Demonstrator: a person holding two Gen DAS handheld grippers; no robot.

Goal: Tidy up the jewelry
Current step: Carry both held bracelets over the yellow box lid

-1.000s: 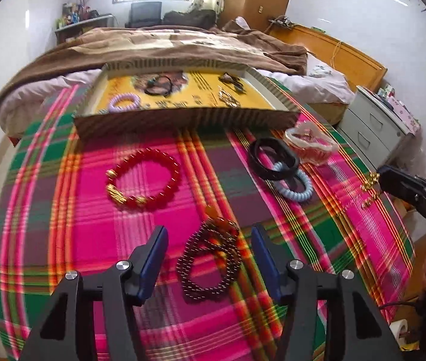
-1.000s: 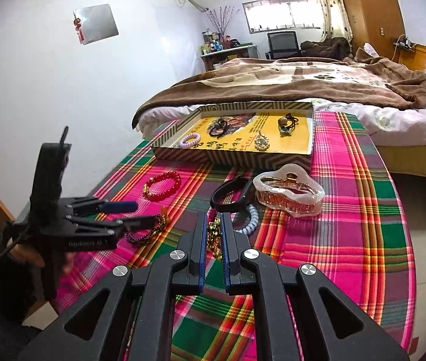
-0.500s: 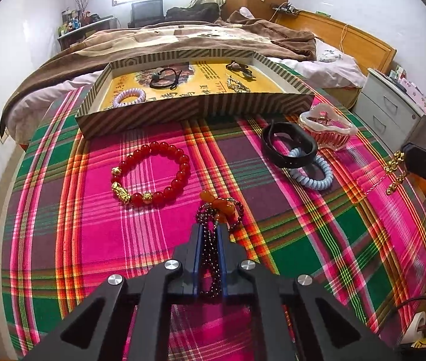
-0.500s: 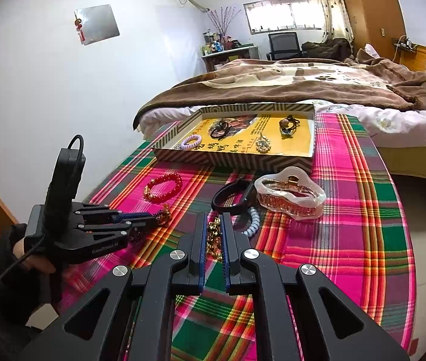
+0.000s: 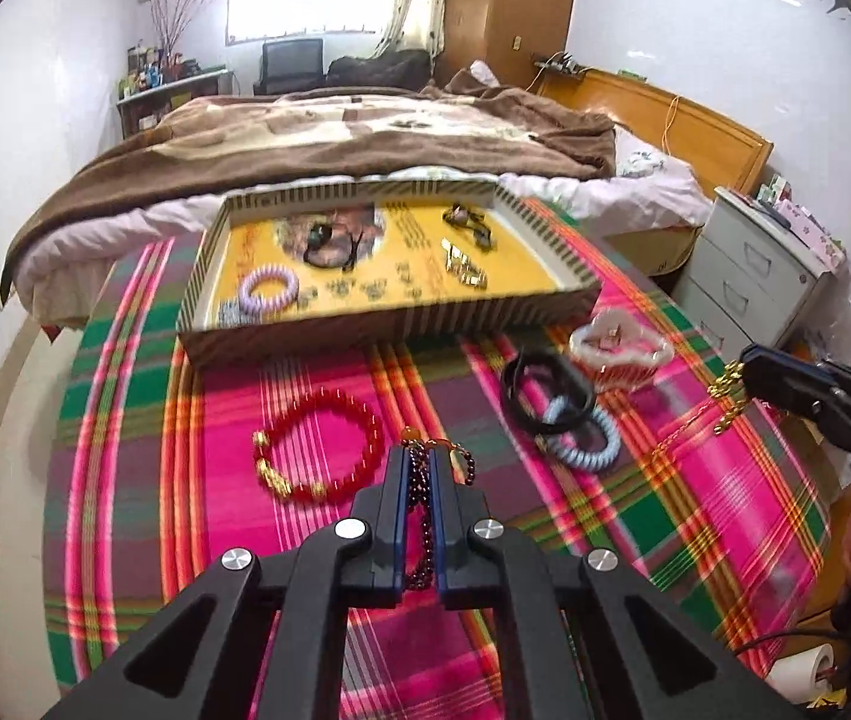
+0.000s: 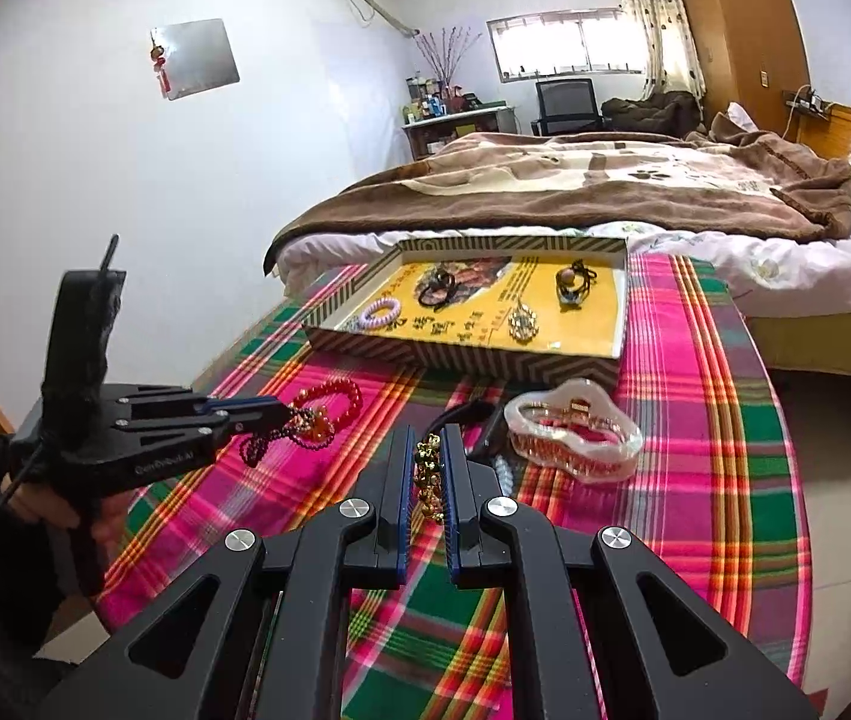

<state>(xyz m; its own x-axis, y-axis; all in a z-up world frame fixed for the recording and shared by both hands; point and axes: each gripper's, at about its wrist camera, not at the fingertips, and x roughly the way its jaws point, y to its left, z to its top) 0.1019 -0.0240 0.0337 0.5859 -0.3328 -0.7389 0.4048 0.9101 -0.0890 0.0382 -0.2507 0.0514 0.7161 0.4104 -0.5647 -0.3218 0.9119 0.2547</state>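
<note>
Now the left hand-held gripper (image 5: 419, 474) is clenched on the dark beaded bracelet (image 6: 290, 429), lifted above the plaid table (image 5: 695, 540), and the right hand-held gripper (image 6: 428, 456) grips a gold chain (image 6: 428, 474), probably so both can be carried together. Farther on, the red bead bracelet (image 5: 317, 450), the blue coil tie (image 5: 584, 441) and the hair claw (image 6: 572, 435) lie before the yellow tray (image 6: 467, 357), which holds sorted pieces.

Ahead of our tongs we see a woven plaid cloth (image 5: 725, 516), glossy red beads (image 5: 329, 444), a shiny gold chain (image 6: 428, 480), and a matt cardboard tray (image 5: 377, 324).
</note>
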